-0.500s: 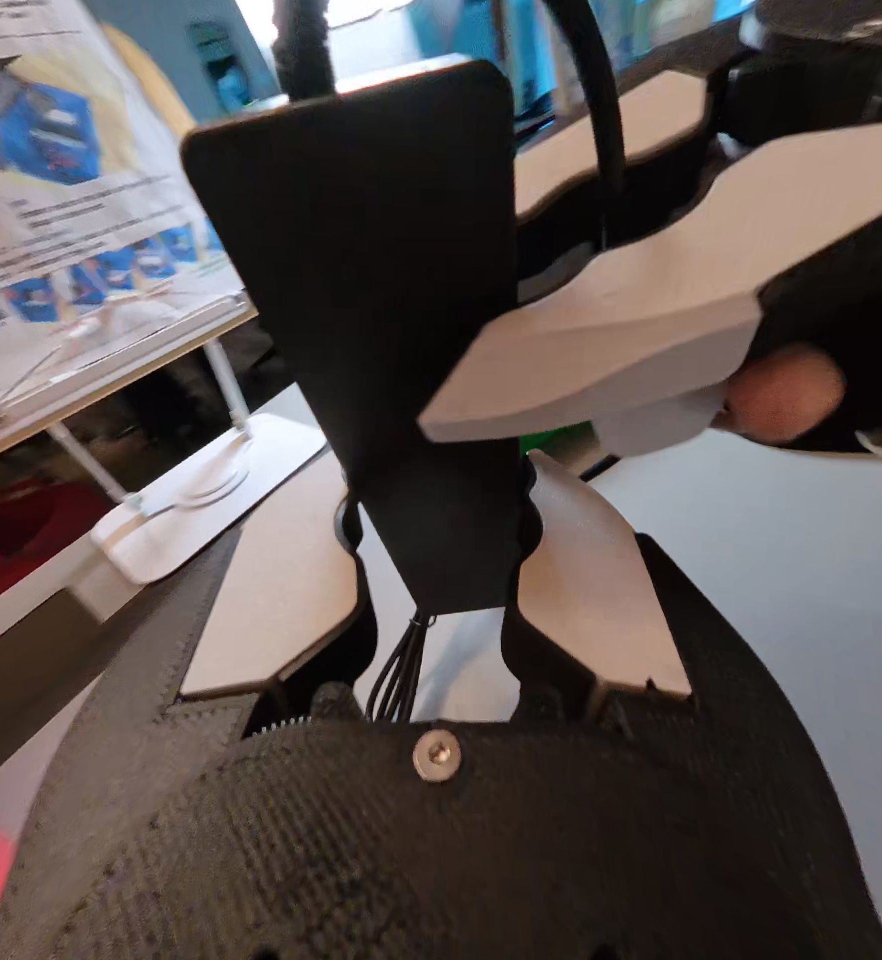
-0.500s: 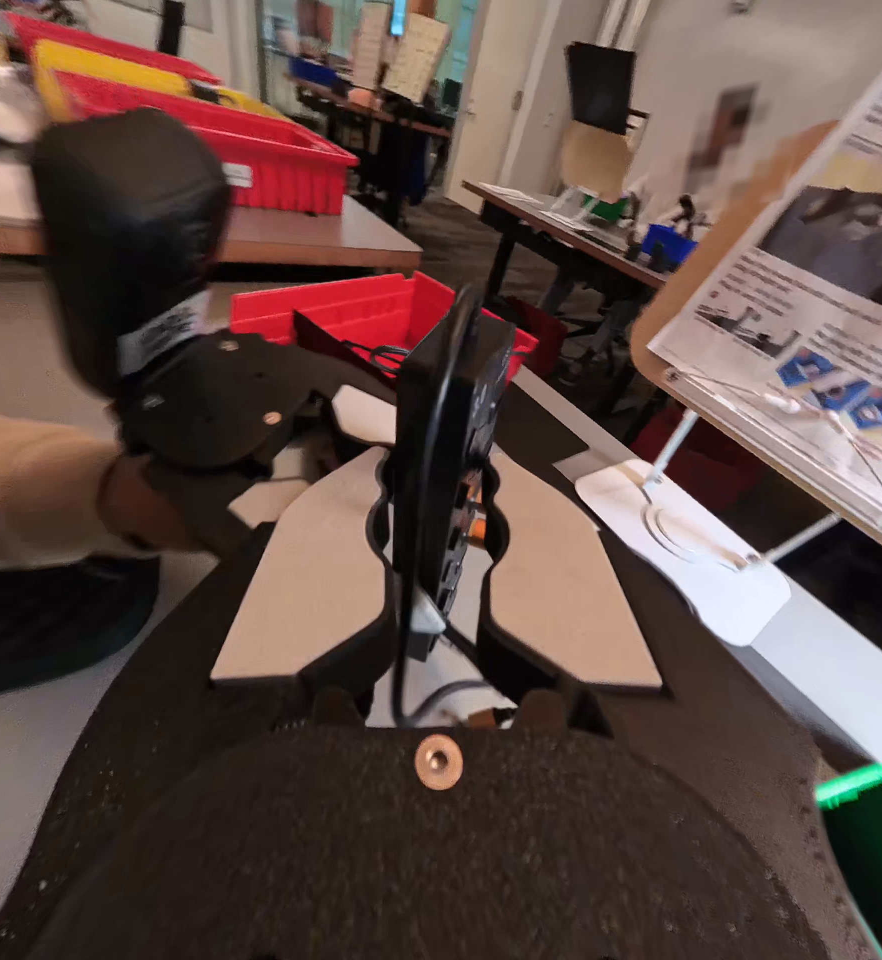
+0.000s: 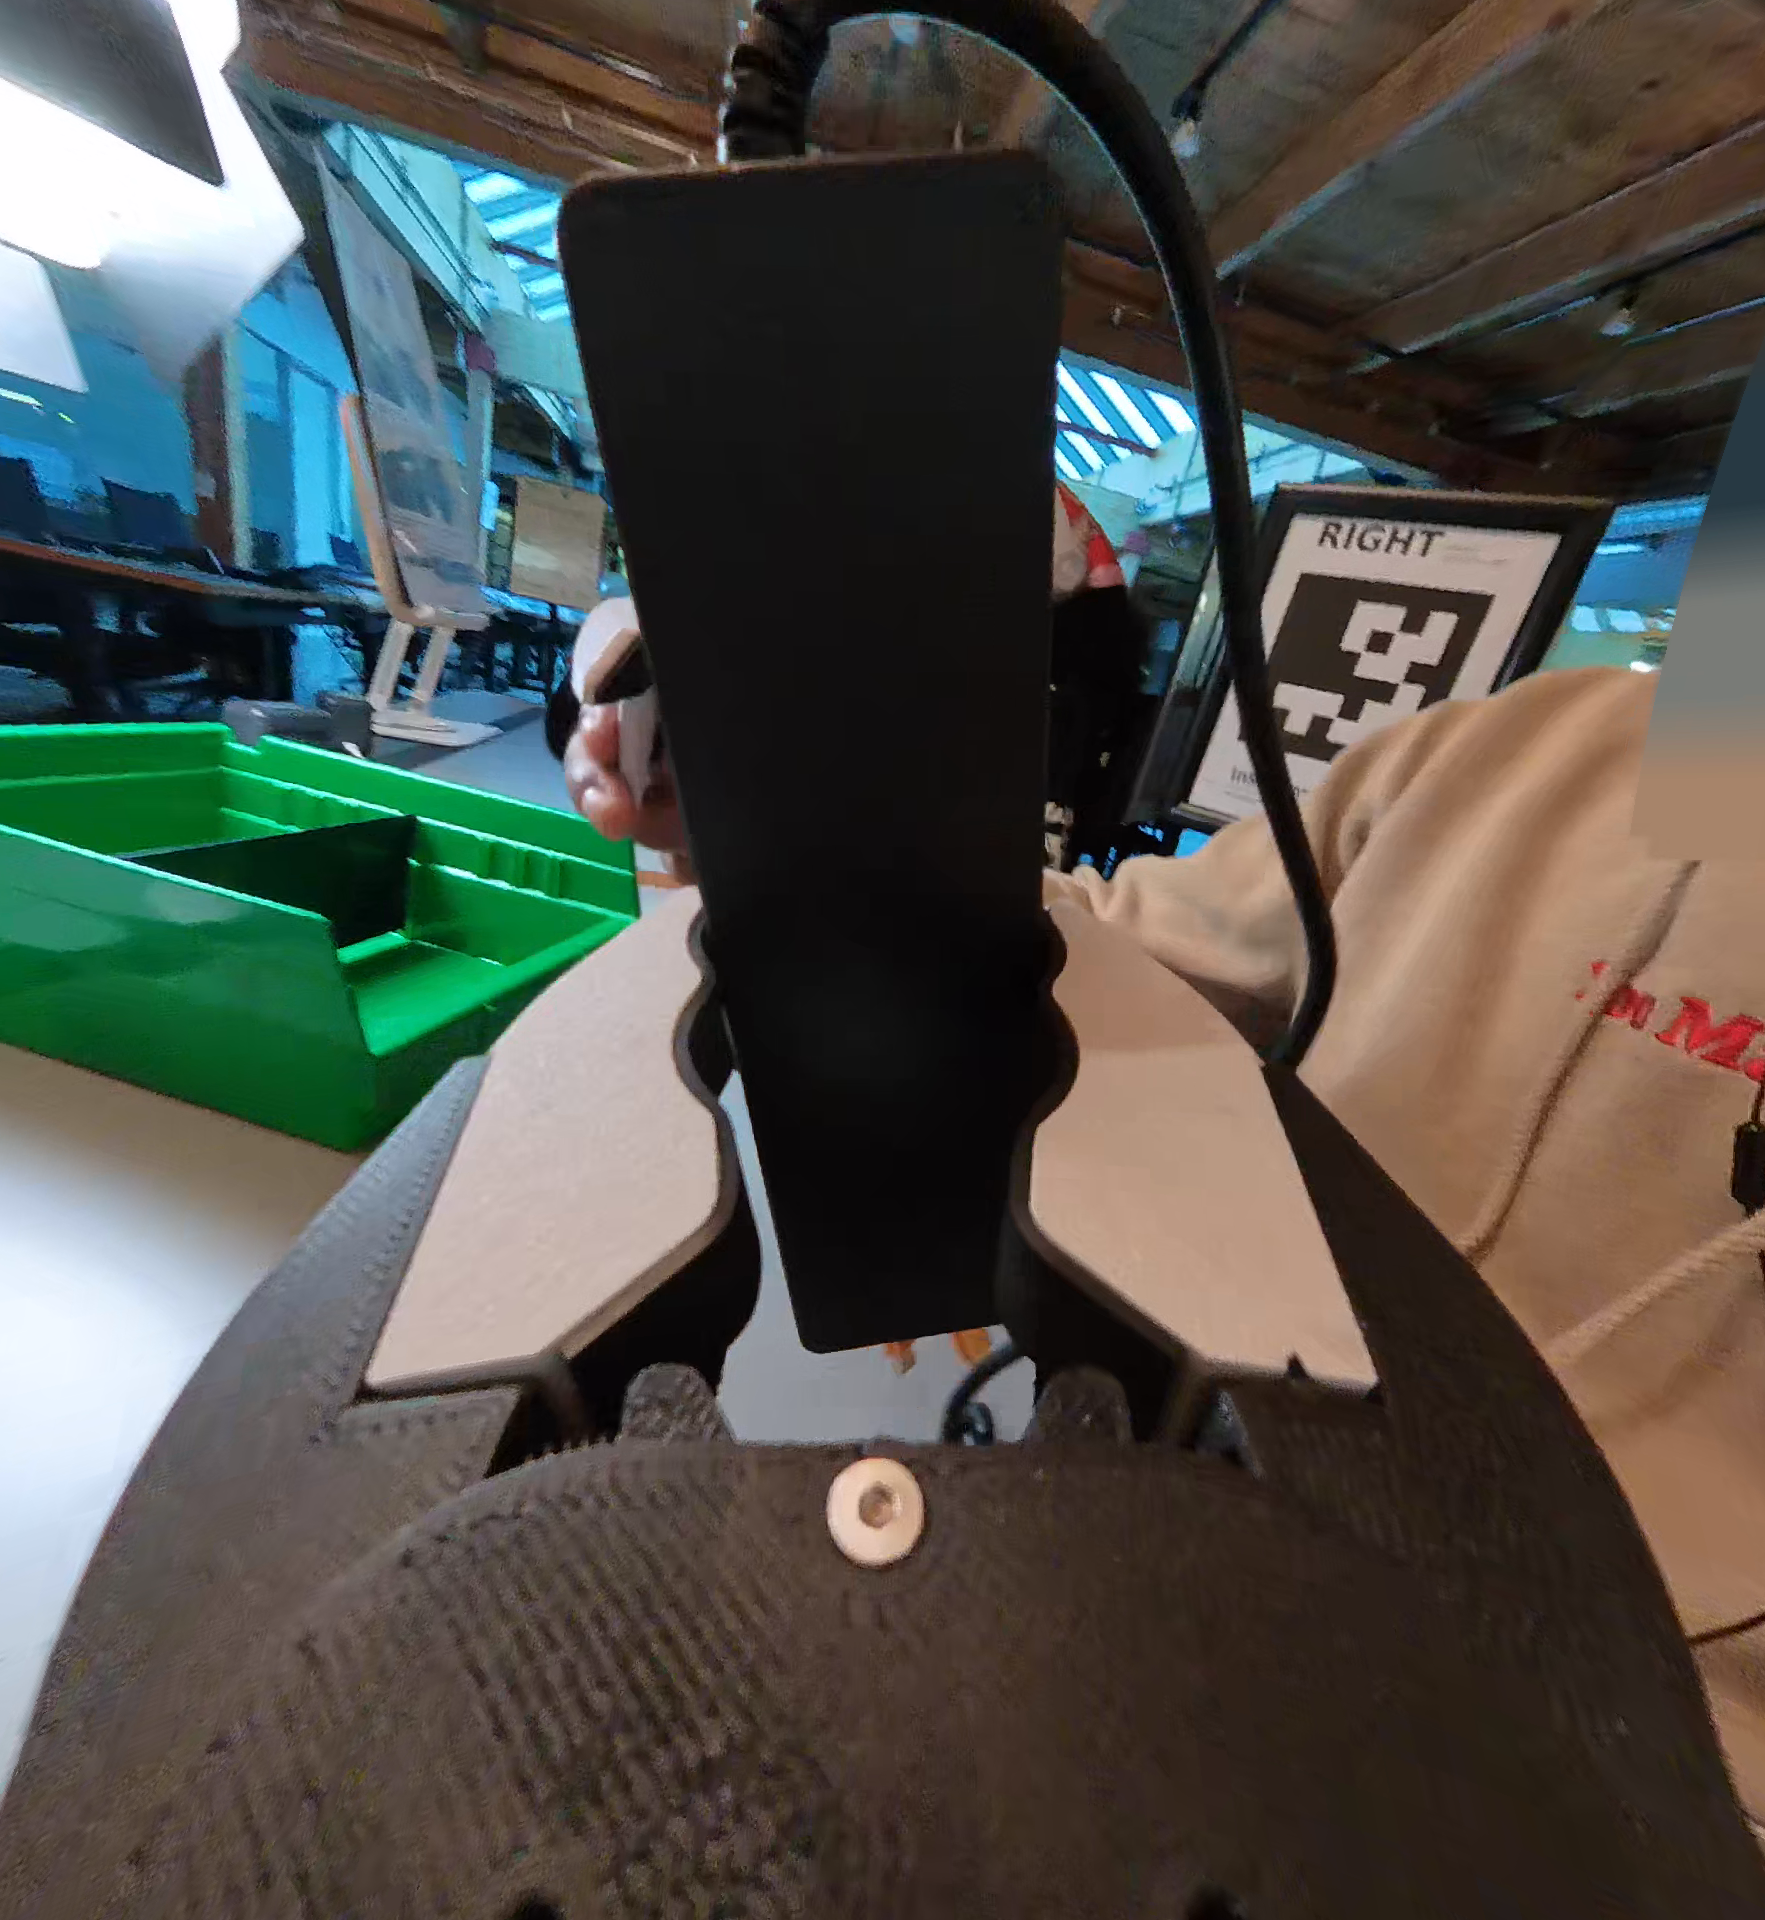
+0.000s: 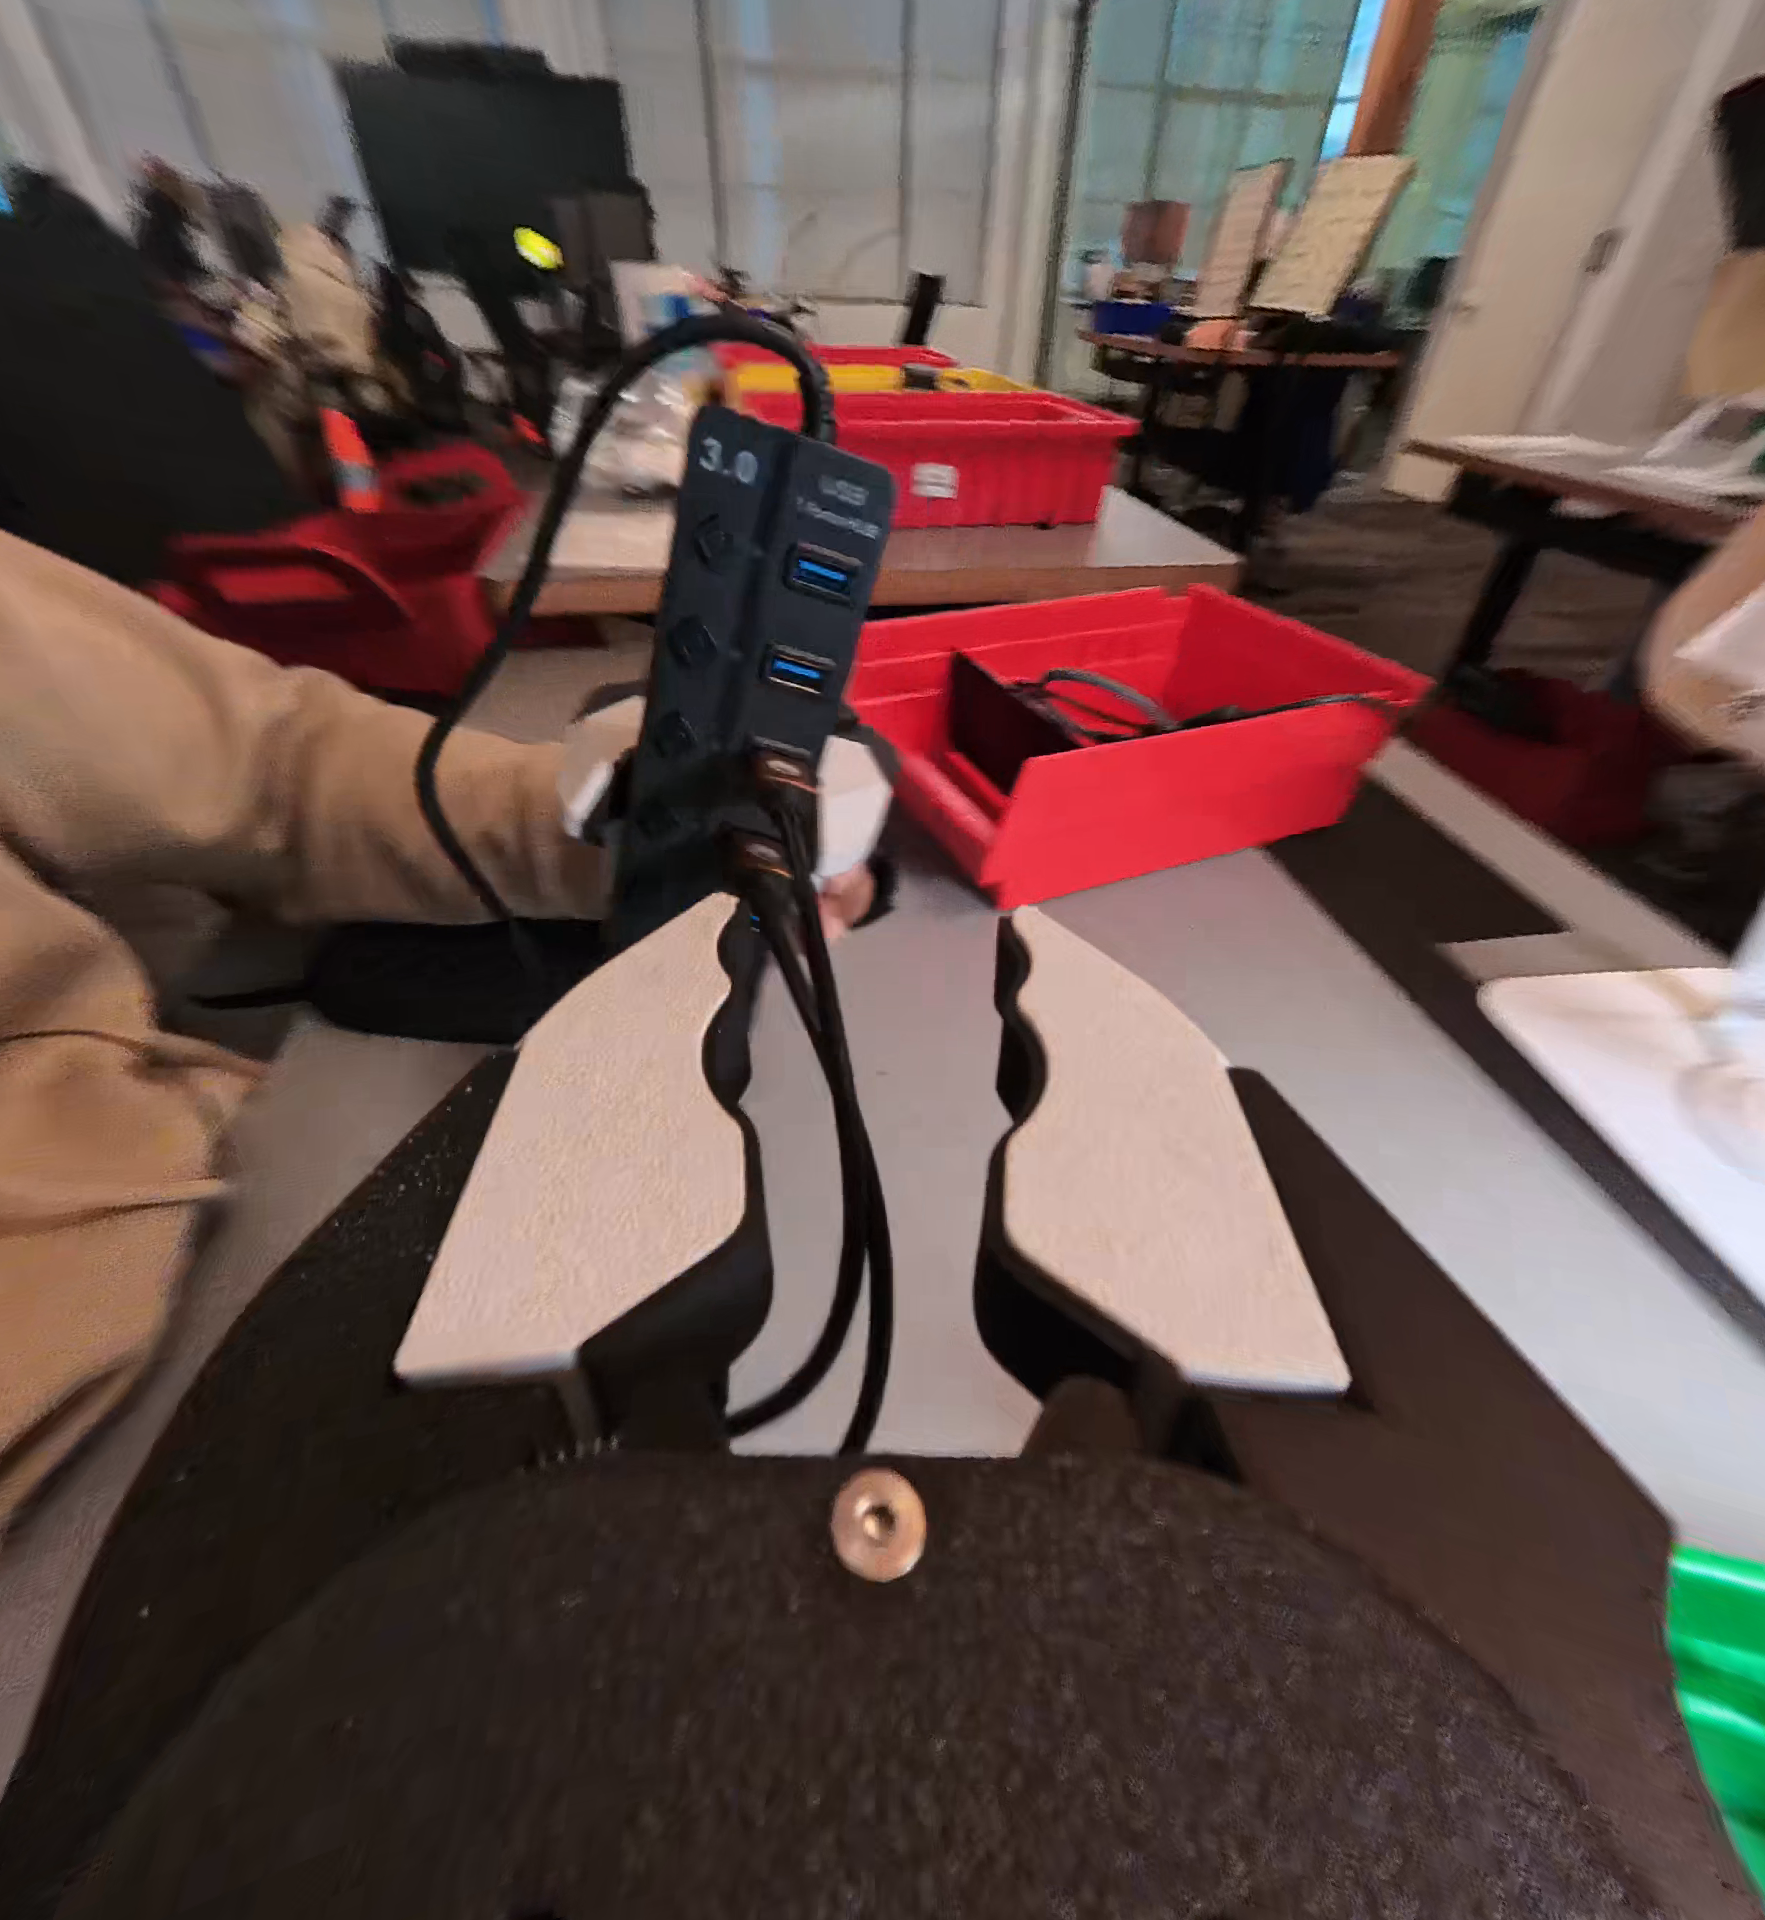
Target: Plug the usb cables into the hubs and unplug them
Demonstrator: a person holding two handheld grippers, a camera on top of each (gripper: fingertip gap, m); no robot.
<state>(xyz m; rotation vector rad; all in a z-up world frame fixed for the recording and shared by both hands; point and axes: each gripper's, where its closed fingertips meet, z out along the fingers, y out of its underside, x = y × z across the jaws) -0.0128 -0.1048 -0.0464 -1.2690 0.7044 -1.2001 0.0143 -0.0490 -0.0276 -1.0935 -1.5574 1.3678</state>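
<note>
1. Since half a second earlier: drew the right gripper (image 4: 867, 914) back from the slim black plastic USB hub (image 4: 753, 623) and spread its tongs apart, clamping nothing. Swung the left gripper (image 3: 878, 935) round, tongs still clamped on the hub's lower body, holding it upright above the table.
2. Below the hub: pale grey table top (image 4: 1273, 1143).
3. Right of the hub in the right wrist view: open red plastic bin (image 4: 1169, 790) with loose cables inside. Left of the hub in the left wrist view: green plastic bin (image 3: 182, 935).
4. Behind the hub in the left wrist view: black-framed sign (image 3: 1377, 644) bearing a square black-and-white marker and some print.
5. From the hub's top: its own thick black lead (image 3: 1221, 468), arching over and down.
6. From the hub's two lower ports: two thin black USB cables (image 4: 847, 1143), hanging between the spread right tongs.
7. On the hub's face: copper-collared plugs (image 4: 779, 774) seated low, two blue ports (image 4: 821, 571) free above.
8. Probably light, rigid and smooth-shelled, so apt to twist in the clamp. Best to grip a plug by its stiff collar, not the limp cable, and pull straight out.
9. Near the hub's top end: pale printed figures and lettering, readable, not copied.
</note>
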